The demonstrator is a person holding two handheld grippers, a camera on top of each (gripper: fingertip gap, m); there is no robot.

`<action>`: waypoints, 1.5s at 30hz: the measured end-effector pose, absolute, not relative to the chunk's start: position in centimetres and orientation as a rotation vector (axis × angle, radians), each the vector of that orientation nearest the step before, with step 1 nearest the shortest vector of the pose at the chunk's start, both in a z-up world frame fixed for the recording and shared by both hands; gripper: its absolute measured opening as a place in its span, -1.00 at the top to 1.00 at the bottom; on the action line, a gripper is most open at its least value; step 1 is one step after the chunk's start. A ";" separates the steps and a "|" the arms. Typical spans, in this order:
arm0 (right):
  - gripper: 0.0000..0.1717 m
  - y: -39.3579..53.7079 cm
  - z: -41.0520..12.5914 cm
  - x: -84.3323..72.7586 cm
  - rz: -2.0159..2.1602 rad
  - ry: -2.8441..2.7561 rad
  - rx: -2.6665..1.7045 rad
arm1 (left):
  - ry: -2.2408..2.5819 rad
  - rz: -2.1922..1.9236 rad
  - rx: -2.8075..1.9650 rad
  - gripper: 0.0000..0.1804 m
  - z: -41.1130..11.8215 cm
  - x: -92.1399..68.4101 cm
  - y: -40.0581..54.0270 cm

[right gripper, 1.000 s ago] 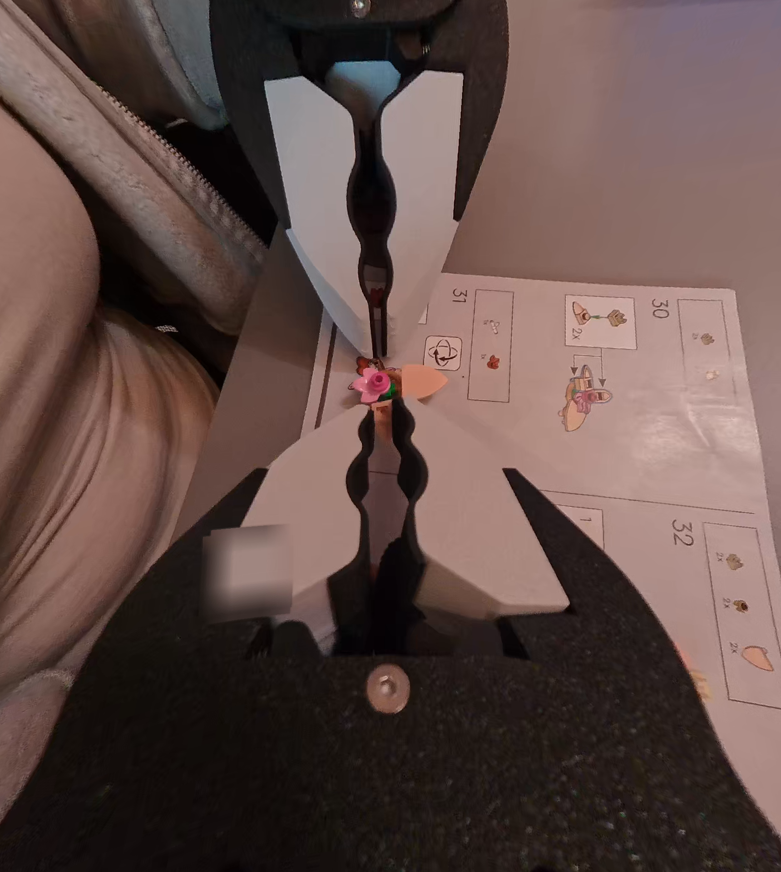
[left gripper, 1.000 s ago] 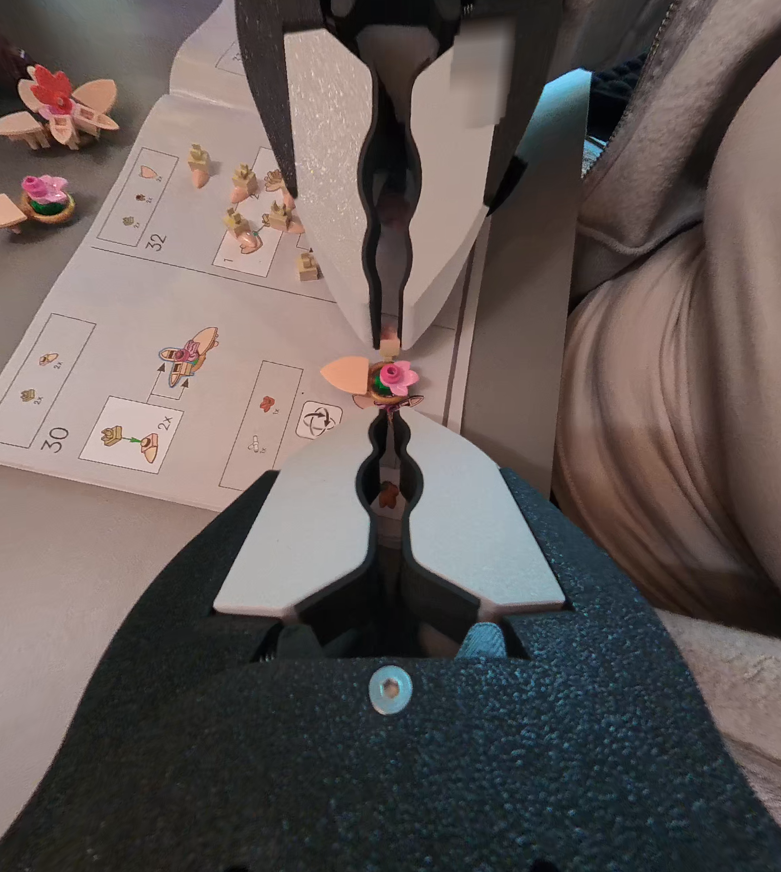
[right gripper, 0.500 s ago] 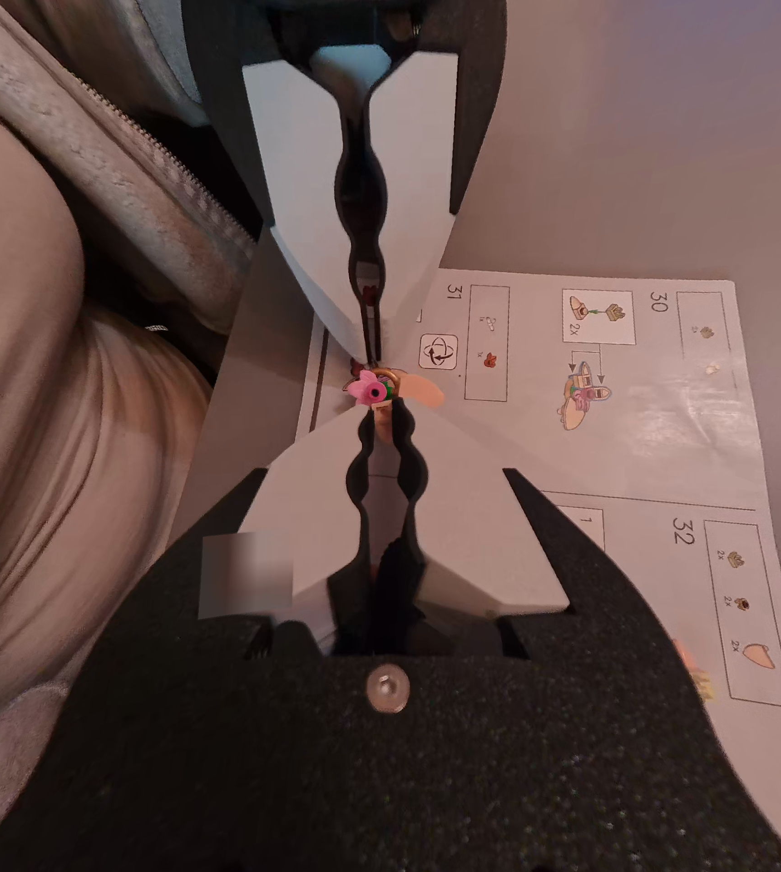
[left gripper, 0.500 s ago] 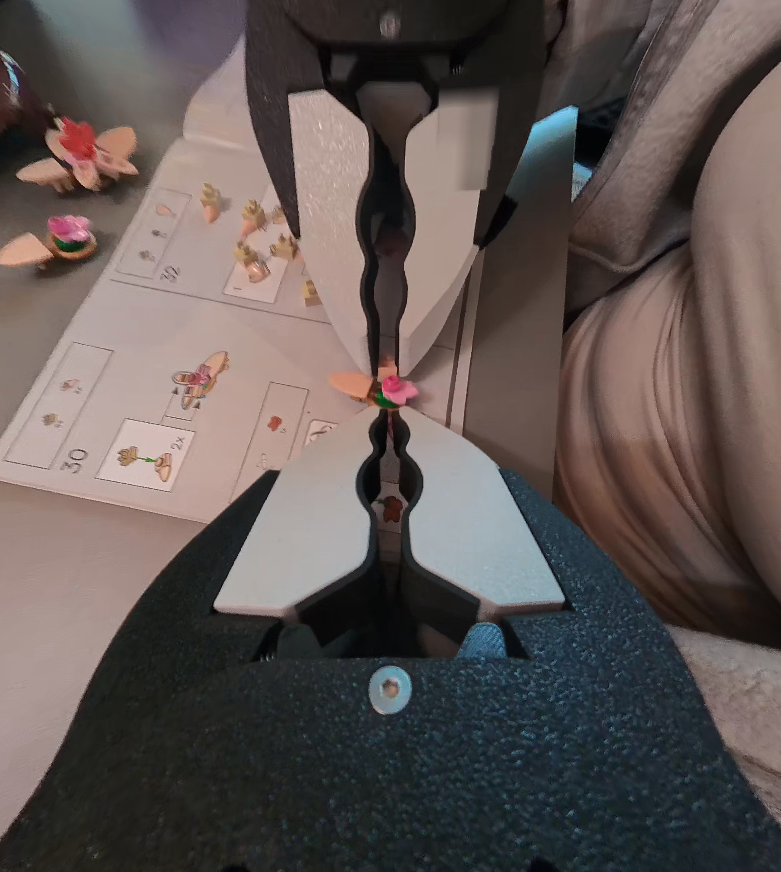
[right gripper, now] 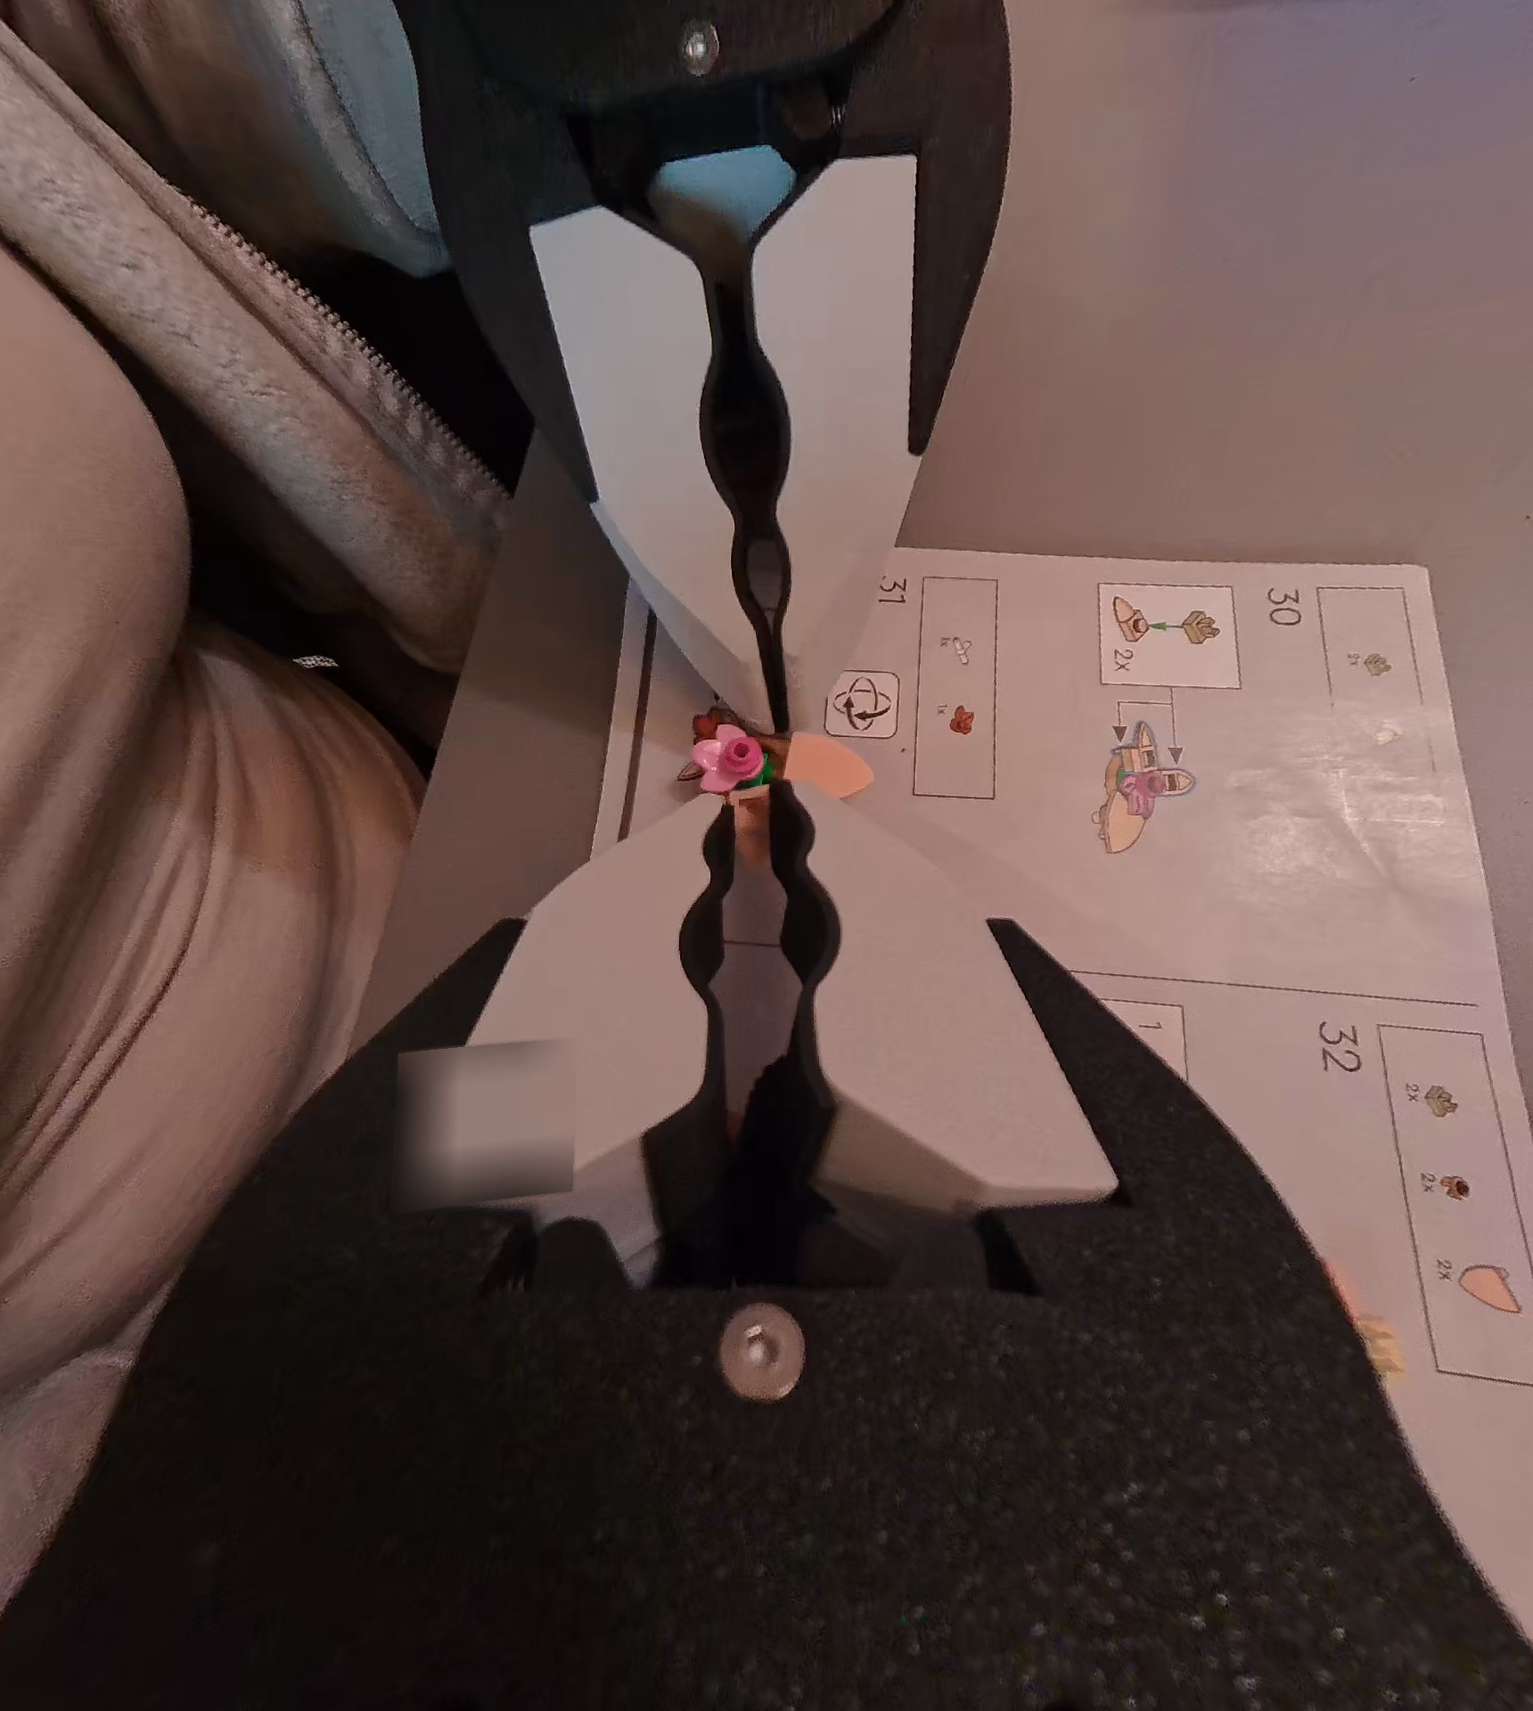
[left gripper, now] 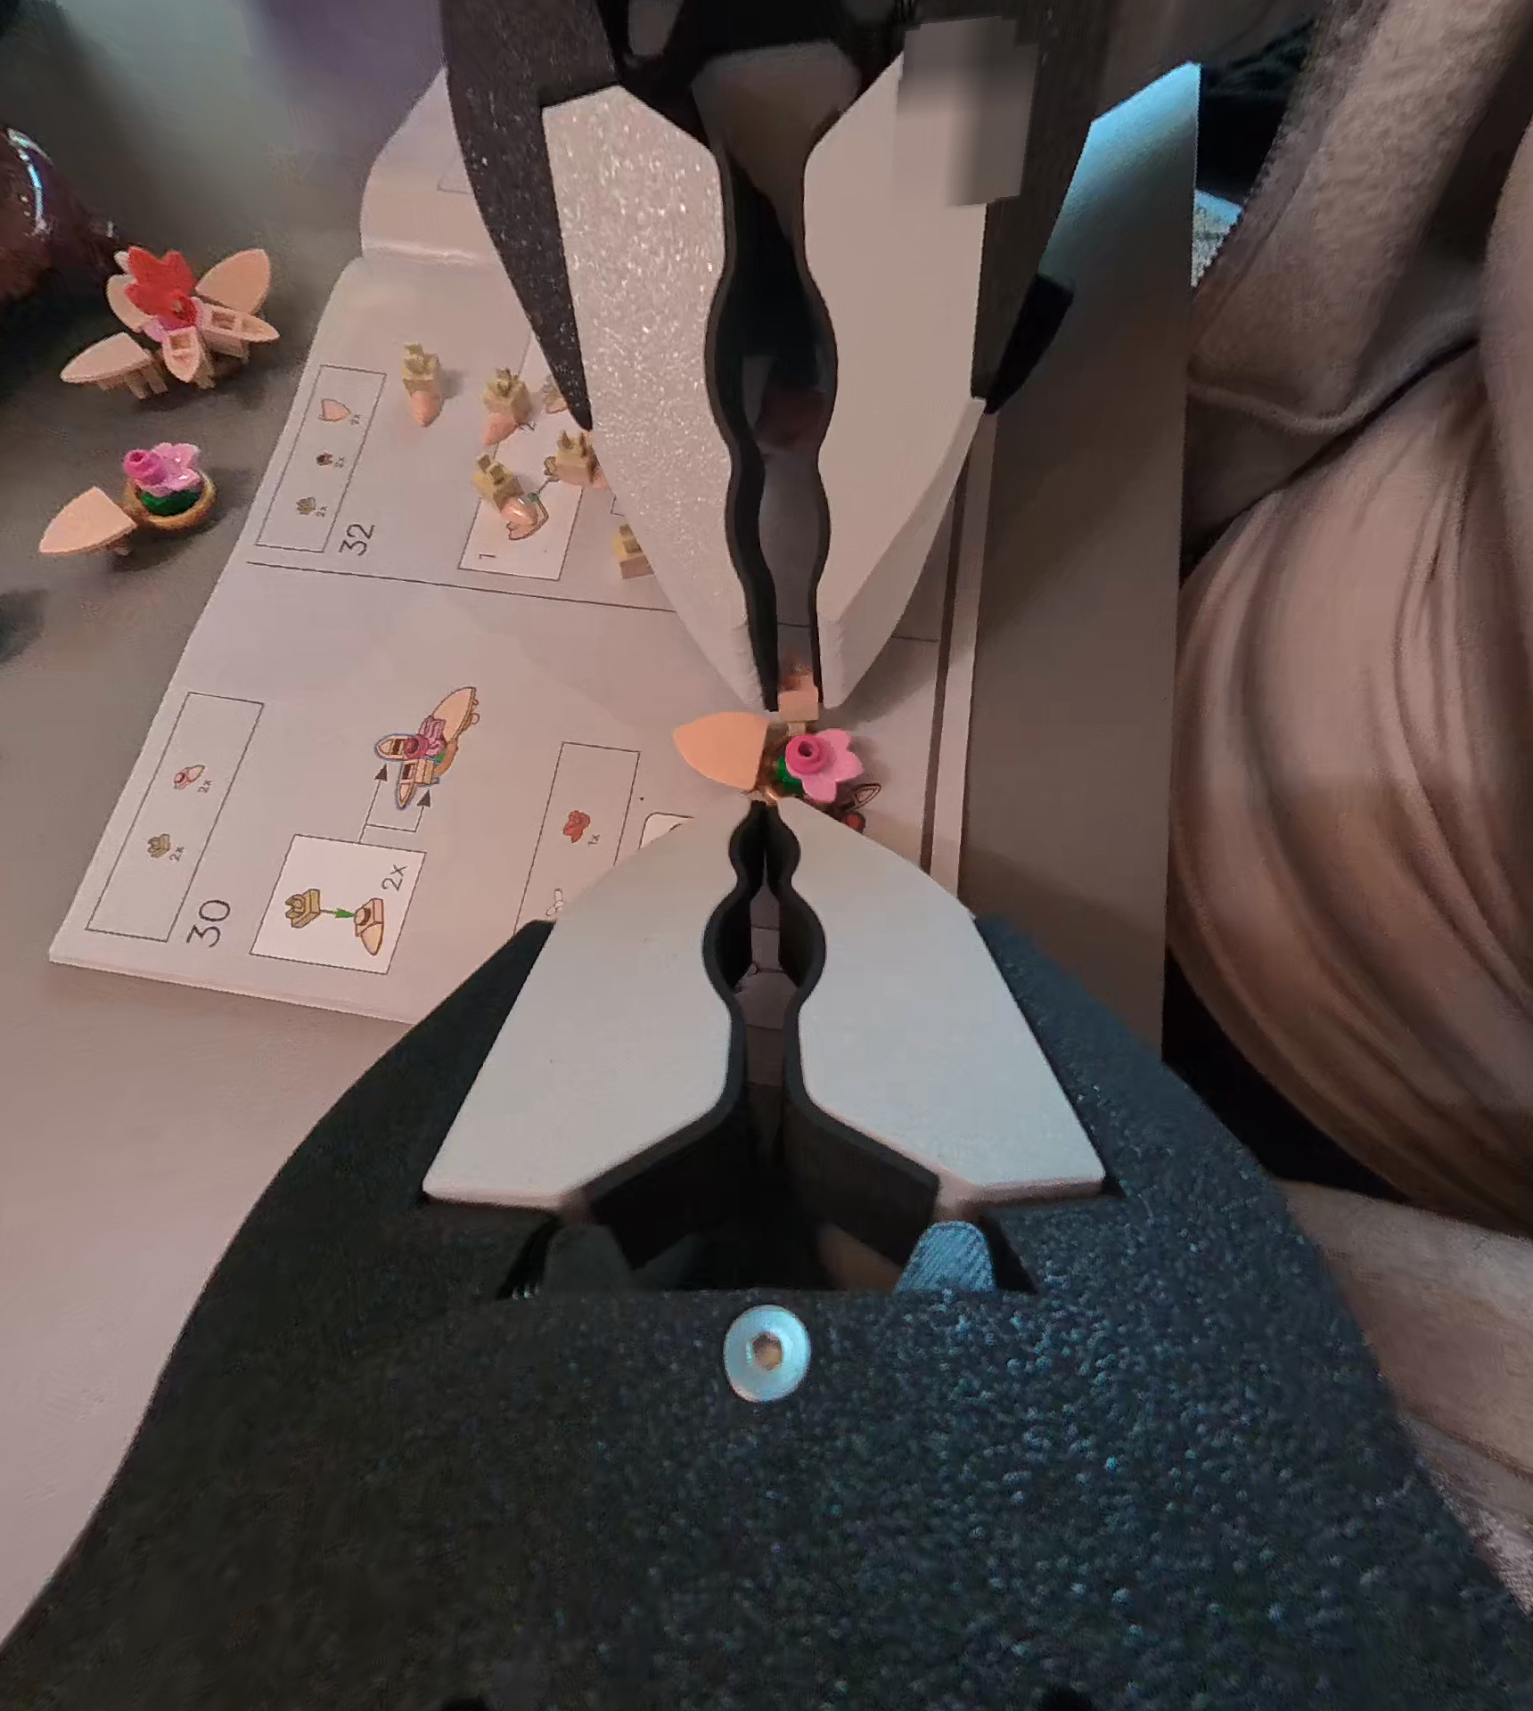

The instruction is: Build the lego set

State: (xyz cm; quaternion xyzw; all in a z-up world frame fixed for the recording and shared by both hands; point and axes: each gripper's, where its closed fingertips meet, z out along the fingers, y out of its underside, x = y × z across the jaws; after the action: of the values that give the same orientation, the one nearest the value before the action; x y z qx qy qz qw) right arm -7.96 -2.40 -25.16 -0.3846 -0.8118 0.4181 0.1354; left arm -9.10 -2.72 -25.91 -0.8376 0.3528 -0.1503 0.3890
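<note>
Left wrist view: the left gripper (left gripper: 761, 804) is pinching the gold rim of a small plastic flower assembly (left gripper: 767, 761), pink blossom and peach petal; opposite, the right gripper (left gripper: 791, 696) is clamping a tan brick piece (left gripper: 798, 705) against it, above the open instruction booklet (left gripper: 429, 667); loose flower builds (left gripper: 179, 319) are lying beyond.

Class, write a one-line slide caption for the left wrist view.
Left tongs and right tongs meet tip to tip on a small pink flower assembly above an instruction booklet.

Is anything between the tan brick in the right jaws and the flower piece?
Nothing visible. The right gripper has its tan brick right against the flower piece, which the left gripper pinches by its gold rim above the instruction booklet.
</note>
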 end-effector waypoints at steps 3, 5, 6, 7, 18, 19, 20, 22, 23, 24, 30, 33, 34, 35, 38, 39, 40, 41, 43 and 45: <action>0.93 -2.4 -25.2 -7.9 1.209 -2.353 -1.119 | 0.904 -0.382 -2.119 1.00 -25.8 -9.1 -2.7; 0.93 -2.4 -25.2 -7.9 1.210 -2.353 -1.119 | 0.898 -0.393 -2.095 1.00 -25.4 -9.0 -2.8; 0.93 -2.4 -25.2 -7.9 1.208 -2.355 -1.120 | 0.897 -0.401 -2.080 1.00 -25.2 -9.0 -2.8; 0.93 -2.4 -25.2 -7.9 1.206 -2.358 -1.121 | 0.900 -0.408 -2.067 1.00 -25.1 -8.9 -2.9; 0.93 -2.5 -25.4 -7.9 1.188 -2.358 -1.136 | 0.953 -0.411 -2.094 1.00 -25.7 -8.5 -3.1; 0.93 -2.5 -25.4 -7.9 1.185 -2.358 -1.136 | 0.953 -0.415 -2.095 1.00 -25.7 -8.5 -3.1; 0.93 -2.5 -25.4 -7.9 1.181 -2.359 -1.135 | 0.954 -0.417 -2.096 1.00 -25.8 -8.5 -3.1; 0.93 -2.5 -25.4 -7.9 1.173 -2.362 -1.138 | 0.955 -0.421 -2.097 1.00 -25.8 -8.5 -3.1; 0.93 -2.5 -25.4 -7.9 1.168 -2.364 -1.138 | 0.956 -0.422 -2.097 1.00 -25.8 -8.5 -3.1; 0.93 -2.5 -25.4 -7.9 1.160 -2.366 -1.136 | 0.958 -0.423 -2.097 1.00 -25.8 -8.5 -3.2; 0.93 -2.5 -25.5 -7.9 1.132 -2.383 -1.155 | 0.957 -0.433 -2.101 1.00 -25.8 -8.4 -3.2; 0.93 -2.5 -25.5 -7.9 1.124 -2.387 -1.155 | 0.956 -0.439 -2.104 1.00 -25.8 -8.4 -3.2; 0.93 -2.5 -25.5 -7.9 1.117 -2.388 -1.155 | 0.956 -0.439 -2.104 1.00 -25.8 -8.4 -3.2; 0.93 -2.5 -25.5 -7.9 1.110 -2.390 -1.156 | 0.955 -0.440 -2.104 1.00 -25.8 -8.4 -3.2; 0.93 -2.5 -25.5 -7.9 1.093 -2.399 -1.161 | 0.954 -0.446 -2.107 1.00 -25.8 -8.4 -3.2; 0.93 -2.5 -25.5 -7.9 1.088 -2.401 -1.160 | 0.954 -0.448 -2.108 1.00 -25.9 -8.4 -3.2; 0.93 -2.4 -25.6 -7.9 1.084 -2.402 -1.160 | 0.954 -0.449 -2.108 1.00 -25.9 -8.4 -3.2; 0.93 -2.4 -25.6 -7.9 1.083 -2.403 -1.163 | 0.953 -0.451 -2.109 1.00 -25.9 -8.4 -3.2; 0.93 -2.4 -25.7 -7.8 1.077 -2.406 -1.165 | 0.953 -0.455 -2.112 1.00 -25.9 -8.4 -3.2; 0.93 -2.4 -25.7 -7.8 1.078 -2.402 -1.166 | 0.951 -0.460 -2.114 1.00 -25.9 -8.4 -3.2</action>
State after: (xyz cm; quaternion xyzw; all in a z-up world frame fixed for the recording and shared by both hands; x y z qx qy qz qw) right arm -7.83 -2.41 -25.68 -0.4013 -0.8271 0.3712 0.1306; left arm -8.40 -3.24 -25.88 -0.8275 0.3725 -0.1800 0.3796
